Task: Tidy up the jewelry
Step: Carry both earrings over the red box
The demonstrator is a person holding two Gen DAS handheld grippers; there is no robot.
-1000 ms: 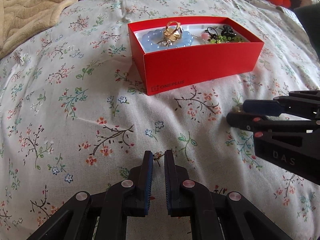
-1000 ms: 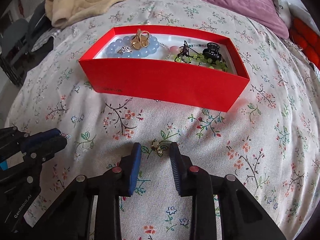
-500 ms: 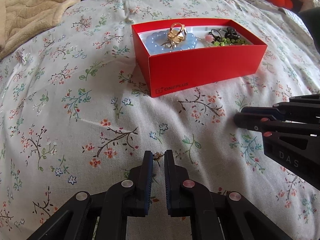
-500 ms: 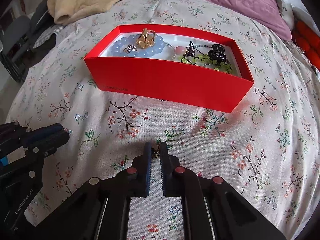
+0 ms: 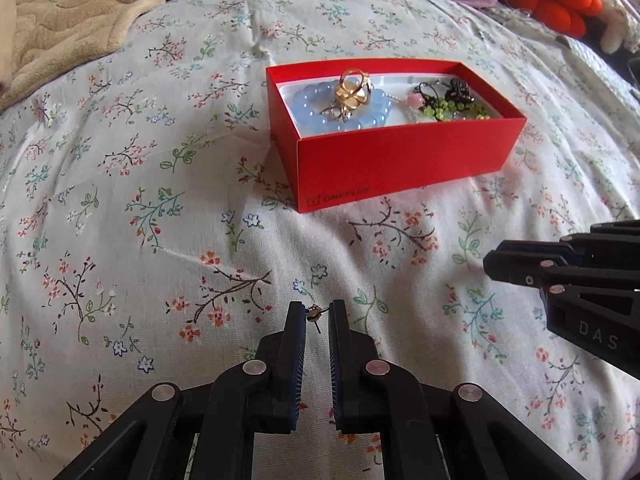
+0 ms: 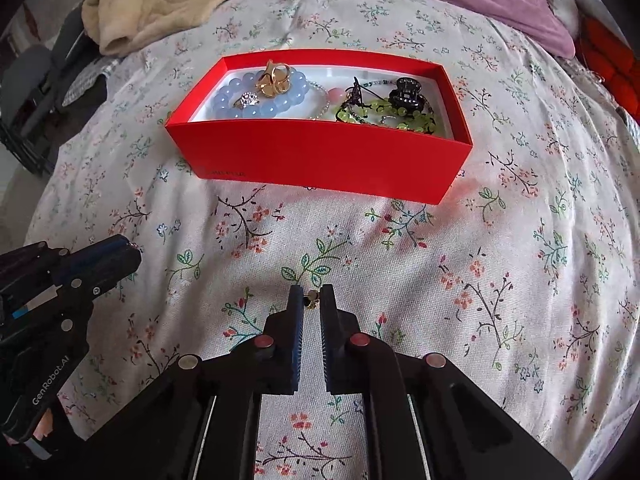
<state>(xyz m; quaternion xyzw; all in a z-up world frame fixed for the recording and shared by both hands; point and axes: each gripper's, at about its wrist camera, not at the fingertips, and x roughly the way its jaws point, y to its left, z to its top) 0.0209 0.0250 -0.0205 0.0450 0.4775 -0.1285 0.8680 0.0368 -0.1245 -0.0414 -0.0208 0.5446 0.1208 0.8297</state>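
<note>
A small gold stud earring (image 5: 313, 312) is pinched at the jaw tips of the left gripper (image 5: 314, 314). A second small gold earring (image 6: 311, 301) is clamped likewise by the right gripper (image 6: 311, 300), whose jaws have just closed. Both are held over the floral bedspread (image 5: 120, 200), near the red cardboard box (image 6: 320, 160) of jewelry.

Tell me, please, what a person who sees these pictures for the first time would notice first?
The bright red box in the middle of the floral bedspread catches the eye, with a blue bead bracelet and gold ring at its left end. Nearer the camera, the left gripper and right gripper each pinch a tiny earring.
</note>
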